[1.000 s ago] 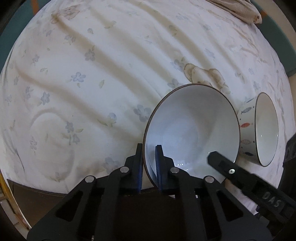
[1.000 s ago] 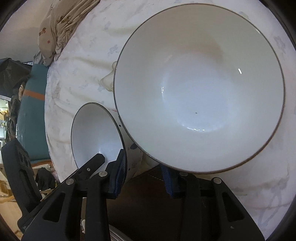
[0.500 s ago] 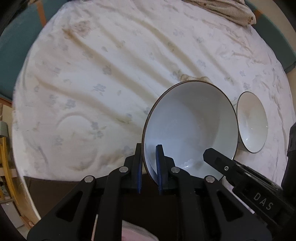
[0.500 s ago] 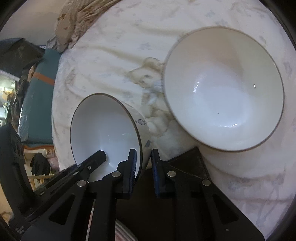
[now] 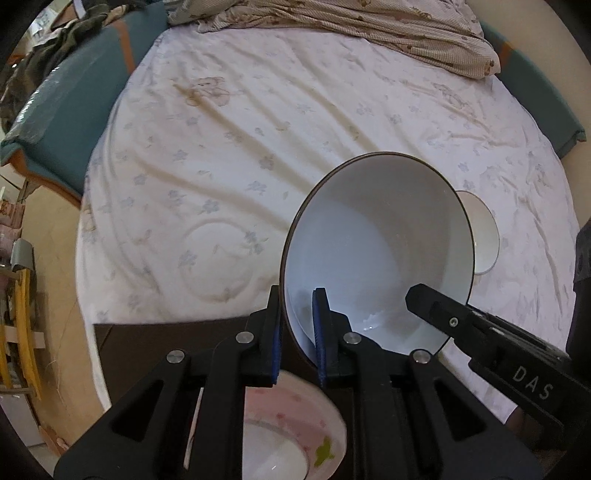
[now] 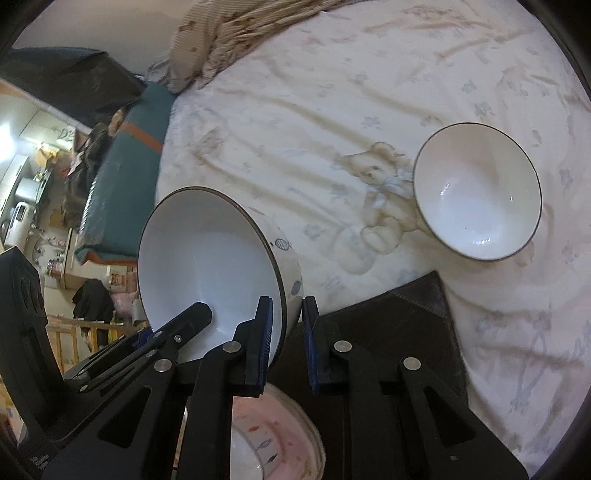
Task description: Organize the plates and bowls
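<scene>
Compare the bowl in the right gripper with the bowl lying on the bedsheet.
The patterned bowl has blue marks outside; the plain bowl shows none. The patterned bowl is held off the bedsheet by the right gripper, whose jaws have just closed on its rim; the plain bowl lies tilted there, ungripped. Both have white insides and thin dark rims.

Bed sheet (image 5: 229, 155): white w/ pale blue flowers and tan bears. Big bowl (image 5: 376, 254): white, dark rim. Small bowl (image 6: 221, 273): white, dark rim, blue fish marks outside. Pink bowl (image 5: 295, 428) w/ green motif. Blanket (image 5: 369, 29): beige, brown print.
</scene>
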The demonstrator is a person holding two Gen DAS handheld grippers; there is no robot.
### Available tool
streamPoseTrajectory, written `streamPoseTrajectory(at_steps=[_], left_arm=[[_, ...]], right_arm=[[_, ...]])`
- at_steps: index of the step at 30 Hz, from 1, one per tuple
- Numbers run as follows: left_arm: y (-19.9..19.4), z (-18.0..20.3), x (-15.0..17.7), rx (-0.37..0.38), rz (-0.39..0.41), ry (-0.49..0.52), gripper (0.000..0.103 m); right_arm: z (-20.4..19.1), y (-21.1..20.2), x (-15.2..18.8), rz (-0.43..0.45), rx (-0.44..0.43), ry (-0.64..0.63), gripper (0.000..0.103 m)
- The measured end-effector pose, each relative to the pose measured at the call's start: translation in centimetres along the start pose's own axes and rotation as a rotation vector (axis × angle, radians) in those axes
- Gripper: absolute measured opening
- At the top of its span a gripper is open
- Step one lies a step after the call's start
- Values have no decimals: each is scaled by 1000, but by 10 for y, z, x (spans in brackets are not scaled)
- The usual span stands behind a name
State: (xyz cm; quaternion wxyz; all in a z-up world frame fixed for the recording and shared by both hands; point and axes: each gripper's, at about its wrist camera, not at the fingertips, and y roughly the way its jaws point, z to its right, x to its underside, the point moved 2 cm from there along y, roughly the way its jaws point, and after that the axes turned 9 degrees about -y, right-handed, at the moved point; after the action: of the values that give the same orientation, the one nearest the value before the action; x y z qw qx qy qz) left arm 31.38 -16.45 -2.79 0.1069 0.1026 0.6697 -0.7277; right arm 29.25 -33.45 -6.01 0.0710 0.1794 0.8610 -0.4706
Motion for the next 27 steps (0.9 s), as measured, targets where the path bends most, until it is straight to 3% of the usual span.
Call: streamPoseTrajectory(at_steps=[17, 27], left_arm=[[-51, -69, 70, 27, 10, -77, 13], [-72, -81, 96, 51, 50, -26, 13]], right_arm=[[-74, -20, 64, -53, -30, -182, 18], [-94, -25, 102, -82, -17, -237, 18]])
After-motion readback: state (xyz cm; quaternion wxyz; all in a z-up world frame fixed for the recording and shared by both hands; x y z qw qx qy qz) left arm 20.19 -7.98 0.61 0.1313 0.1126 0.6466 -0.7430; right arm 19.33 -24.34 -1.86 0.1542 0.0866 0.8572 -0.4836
